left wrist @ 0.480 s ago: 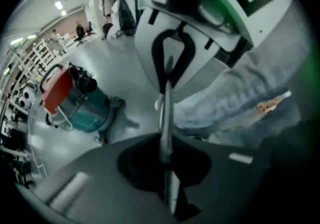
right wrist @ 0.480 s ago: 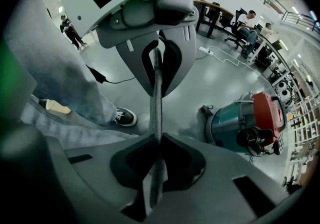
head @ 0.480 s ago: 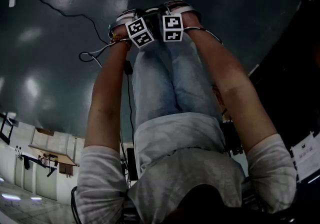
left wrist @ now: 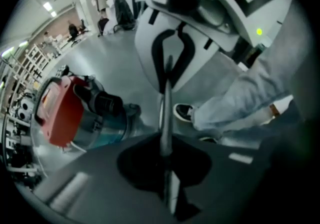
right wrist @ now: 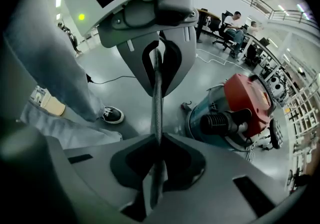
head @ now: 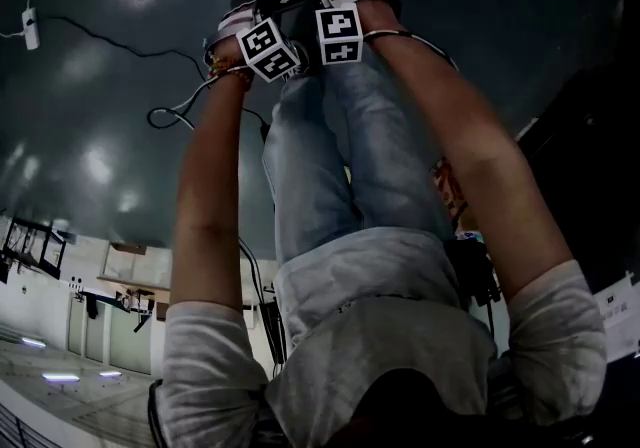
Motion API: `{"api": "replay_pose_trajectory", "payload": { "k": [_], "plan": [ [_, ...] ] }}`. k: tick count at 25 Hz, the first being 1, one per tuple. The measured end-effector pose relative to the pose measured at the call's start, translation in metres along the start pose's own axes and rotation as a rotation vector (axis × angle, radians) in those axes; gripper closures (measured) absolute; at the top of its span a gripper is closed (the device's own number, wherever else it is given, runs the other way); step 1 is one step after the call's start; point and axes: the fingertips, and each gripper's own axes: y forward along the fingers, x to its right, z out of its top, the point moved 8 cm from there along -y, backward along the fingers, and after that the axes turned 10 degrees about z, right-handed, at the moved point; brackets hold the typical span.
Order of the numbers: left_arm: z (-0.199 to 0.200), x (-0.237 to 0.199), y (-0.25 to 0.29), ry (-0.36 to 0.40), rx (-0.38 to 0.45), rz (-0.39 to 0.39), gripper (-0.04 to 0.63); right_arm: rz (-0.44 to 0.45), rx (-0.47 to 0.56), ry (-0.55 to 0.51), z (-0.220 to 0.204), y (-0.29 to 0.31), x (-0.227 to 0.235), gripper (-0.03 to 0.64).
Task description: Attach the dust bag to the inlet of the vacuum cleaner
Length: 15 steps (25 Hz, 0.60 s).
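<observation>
Facing vacuum cleaner (right wrist: 235, 113), left hand-held gripper (left wrist: 166, 88), right hand-held gripper (right wrist: 156, 83), closed

No legible writing anywhere.
The marker cubes (head: 340, 33) carry only black-and-white square patterns; print on the white sheet (head: 622, 321) is too small.

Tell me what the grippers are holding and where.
The left gripper and right gripper each pinch opposite edges of a thin grey sheet, seen edge-on.
</observation>
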Motion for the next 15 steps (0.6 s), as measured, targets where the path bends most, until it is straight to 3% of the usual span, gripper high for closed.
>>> {"api": "replay_pose_trajectory", "payload": {
  "k": [4,9,15],
  "plan": [
    [0.014,-0.043,0.009,0.016,-0.004,0.025,0.571,-0.021,0.01,0.067,-0.013,-0.005,0.038,0.584],
    [0.011,-0.086,0.029,-0.042,0.013,0.044,0.571,-0.032,-0.032,0.085,-0.011,-0.001,0.087,0.584],
    [-0.005,-0.114,0.029,0.022,-0.013,0.055,0.577,-0.02,-0.019,0.084,0.001,0.014,0.116,0.584]
  ]
}}
